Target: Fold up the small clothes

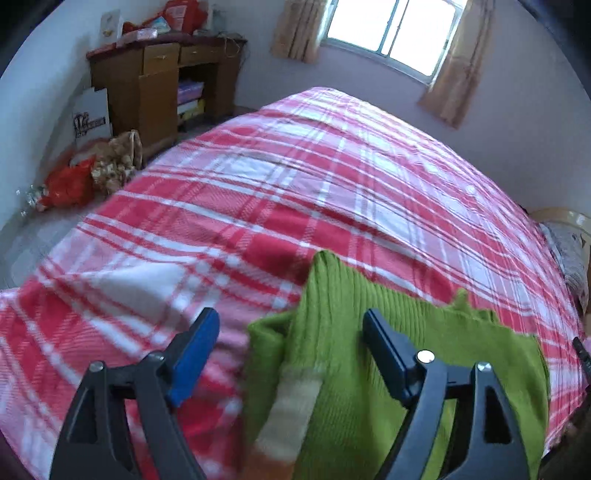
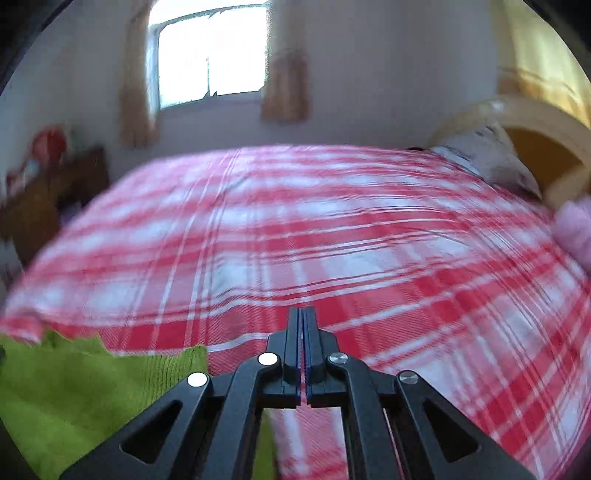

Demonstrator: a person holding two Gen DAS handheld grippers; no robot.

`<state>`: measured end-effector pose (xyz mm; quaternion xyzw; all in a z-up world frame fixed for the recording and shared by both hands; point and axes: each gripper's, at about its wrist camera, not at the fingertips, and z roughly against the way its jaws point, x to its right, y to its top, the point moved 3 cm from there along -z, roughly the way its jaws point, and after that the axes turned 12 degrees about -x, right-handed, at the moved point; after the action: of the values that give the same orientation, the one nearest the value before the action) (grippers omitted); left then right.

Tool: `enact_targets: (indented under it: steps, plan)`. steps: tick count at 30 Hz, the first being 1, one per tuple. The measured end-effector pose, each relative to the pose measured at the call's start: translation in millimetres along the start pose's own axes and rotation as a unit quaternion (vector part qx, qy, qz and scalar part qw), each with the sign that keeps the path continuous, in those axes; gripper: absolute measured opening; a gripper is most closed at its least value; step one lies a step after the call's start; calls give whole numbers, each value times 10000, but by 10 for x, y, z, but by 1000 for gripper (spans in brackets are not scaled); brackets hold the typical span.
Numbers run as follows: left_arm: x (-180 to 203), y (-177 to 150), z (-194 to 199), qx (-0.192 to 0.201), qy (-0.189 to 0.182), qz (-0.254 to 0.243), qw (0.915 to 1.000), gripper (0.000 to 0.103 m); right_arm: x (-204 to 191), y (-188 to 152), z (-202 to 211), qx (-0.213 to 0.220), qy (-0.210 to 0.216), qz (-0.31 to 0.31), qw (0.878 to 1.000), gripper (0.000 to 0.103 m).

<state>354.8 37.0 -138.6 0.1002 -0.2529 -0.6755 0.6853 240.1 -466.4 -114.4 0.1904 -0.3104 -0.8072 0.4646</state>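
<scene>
A green ribbed knit garment with a pale striped cuff lies on the red-and-white plaid bedspread, near its front edge. My left gripper stands open above it, jaws wide apart, the folded sleeve lying between and below them without touching the blue pads. In the right wrist view the same green garment lies at the lower left. My right gripper is shut with nothing between its fingers, held over the bare bedspread to the right of the garment.
A wooden desk with clutter stands at the far left wall, bags on the floor beside it. A curtained window is behind the bed. A pillow and curved headboard are at the right.
</scene>
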Motion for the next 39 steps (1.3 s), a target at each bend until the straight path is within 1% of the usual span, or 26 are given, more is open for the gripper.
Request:
enact_targets:
  steps: [2,3,6,8,11,12,13,15,18,20,22,23,25,26,27,31,35,37,39]
  plan:
    - [11,-121,221,205,188,-247,9993,82,-9,-127,193,-129,120,275,9995,1]
    - [28,-172,291,253,224,-359,9988,83,-37,-179,241,-195,158,414,9988,1]
    - [181,-416,486,289,219,-769,9964,83,-177,-380,371,-392,459,803,9949,1]
    - [300,-603,589,261,240,-947,9949,85,-291,-486,385,-579,759,856,9917,1]
    - [446,-773,681,247,272,-1151,9927,86,-392,-579,310,-764,974,751,9895,2]
    - [487,-788,693,249,342,-1207,9918,91,-425,-599,276,-811,1060,706,9885,2]
    - [519,-823,722,294,438,-1266,9905,93,-443,-610,275,-826,1084,672,9884,2]
    - [574,-868,773,436,672,-1405,9868,93,-505,-645,293,-810,1120,665,9882,2]
    - [613,-895,744,434,988,-1491,9829,94,-621,-694,299,-836,1145,823,9865,2]
    - [632,-915,729,416,1017,-1500,9826,94,-717,-737,295,-870,1105,1078,9842,2]
    - [654,-932,712,429,1134,-1485,9814,94,-841,-810,221,-983,1074,1489,9781,2]
    - [670,-931,704,450,1206,-1490,9804,94,-892,-877,128,-1110,911,1725,9745,2]
    - [700,-983,728,501,1302,-1524,9784,94,-861,-969,-45,-1324,664,1852,9715,2]
    - [723,-987,730,540,1368,-1561,9767,94,-826,-978,-25,-1145,753,1831,9735,2]
    - [735,-1015,746,573,1421,-1598,9752,94,-779,-980,-22,-1068,673,1786,9758,2]
    - [814,-1054,769,641,1560,-1761,9698,94,-610,-973,-2,-1045,525,1394,9833,2]
    - [851,-1067,818,708,1562,-1788,9688,95,-517,-999,41,-1018,547,1270,9852,2]
    - [867,-1071,828,729,1573,-1786,9685,98,-452,-1017,62,-1020,555,1118,9869,2]
    - [882,-1075,838,755,1600,-1816,9673,98,-363,-1014,60,-1063,715,906,9876,2]
